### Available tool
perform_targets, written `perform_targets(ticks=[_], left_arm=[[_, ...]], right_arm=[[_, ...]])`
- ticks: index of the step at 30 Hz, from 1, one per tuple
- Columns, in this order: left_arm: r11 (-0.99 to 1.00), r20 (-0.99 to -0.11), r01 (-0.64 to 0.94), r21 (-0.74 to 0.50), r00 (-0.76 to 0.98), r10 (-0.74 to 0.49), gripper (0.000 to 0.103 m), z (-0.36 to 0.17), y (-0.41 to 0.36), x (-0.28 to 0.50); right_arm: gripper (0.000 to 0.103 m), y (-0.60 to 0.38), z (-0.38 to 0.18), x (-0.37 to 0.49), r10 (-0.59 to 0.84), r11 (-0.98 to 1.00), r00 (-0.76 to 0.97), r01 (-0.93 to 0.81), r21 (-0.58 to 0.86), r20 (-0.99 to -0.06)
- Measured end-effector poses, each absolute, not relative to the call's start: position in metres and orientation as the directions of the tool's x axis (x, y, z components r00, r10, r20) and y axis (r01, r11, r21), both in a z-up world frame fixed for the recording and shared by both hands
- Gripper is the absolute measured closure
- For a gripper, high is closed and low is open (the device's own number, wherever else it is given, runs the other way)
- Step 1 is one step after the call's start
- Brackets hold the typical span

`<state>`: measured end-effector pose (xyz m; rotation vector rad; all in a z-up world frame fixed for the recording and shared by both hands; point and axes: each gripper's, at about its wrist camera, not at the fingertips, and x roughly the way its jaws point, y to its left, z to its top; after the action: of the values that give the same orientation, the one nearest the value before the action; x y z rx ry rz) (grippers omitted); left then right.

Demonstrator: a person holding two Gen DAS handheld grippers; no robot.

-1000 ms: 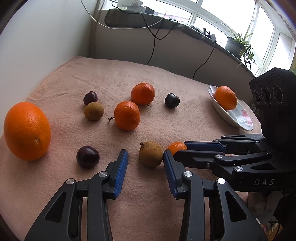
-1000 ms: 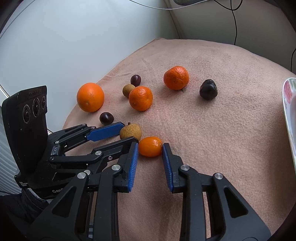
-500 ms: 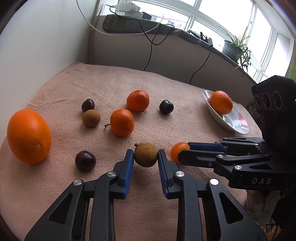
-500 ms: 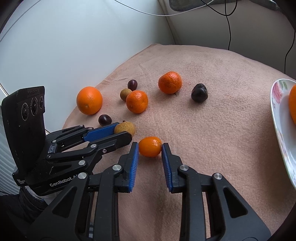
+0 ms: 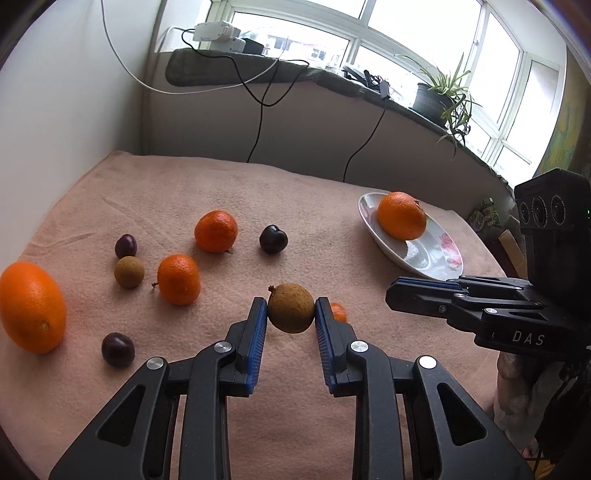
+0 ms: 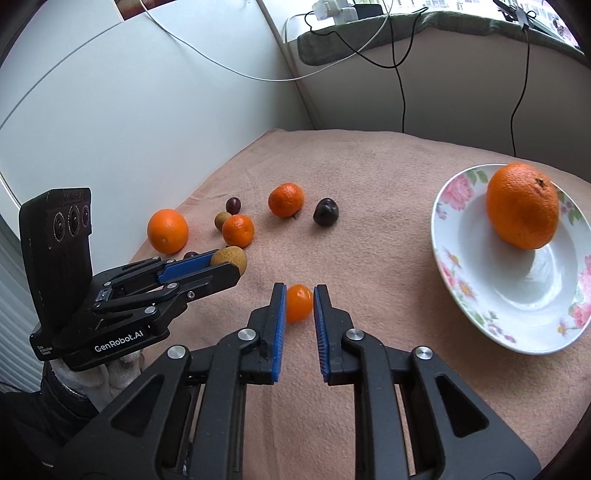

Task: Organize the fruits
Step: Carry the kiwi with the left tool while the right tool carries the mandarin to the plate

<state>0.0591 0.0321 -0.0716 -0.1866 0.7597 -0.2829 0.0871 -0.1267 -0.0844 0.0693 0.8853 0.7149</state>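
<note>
Lifted off the pink blanket (image 5: 332, 206) below the window (image 5: 424, 33), left gripper (image 5: 290, 314) clamps the longan (image 5: 291, 308), right gripper (image 6: 299, 303) the kumquat (image 6: 298, 302)

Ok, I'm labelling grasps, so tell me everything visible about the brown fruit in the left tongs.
The brown fruit is round, dull tan-brown, rough and matte, with a small dark stem nub at its upper left. It sits clamped between the blue pads of the left tongs, above the peach cloth.
</note>
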Motion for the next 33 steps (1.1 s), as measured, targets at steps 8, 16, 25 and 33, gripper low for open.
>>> perform_targets(ticks=[8, 16, 25, 33], left_arm=[[0.948, -0.648, 0.156, -0.279, 0.697, -0.306, 0.078, -0.073, 0.036, 0.06], [0.958, -0.645, 0.116, -0.262, 0.717, -0.263, 0.078, -0.068, 0.056, 0.052], [0.956, -0.647, 0.119, -0.27, 0.713, -0.272, 0.078, -0.071, 0.057, 0.054], [0.954, -0.65, 0.134, -0.267, 0.706, -0.281, 0.078, -0.071, 0.05, 0.055]], right_arm=[[0.085, -0.113, -0.096, 0.092, 0.599, 0.749, 0.388, -0.582, 0.318, -0.701], [0.05, -0.081, -0.105, 0.096, 0.541, 0.75, 0.396, -0.627, 0.212, -0.742], [0.062, -0.063, -0.121, 0.097, 0.493, 0.745, 0.38, -0.649, 0.154, -0.783], [0.074, -0.06, -0.12, 0.092, 0.474, 0.746, 0.403, -0.657, 0.113, -0.783]])
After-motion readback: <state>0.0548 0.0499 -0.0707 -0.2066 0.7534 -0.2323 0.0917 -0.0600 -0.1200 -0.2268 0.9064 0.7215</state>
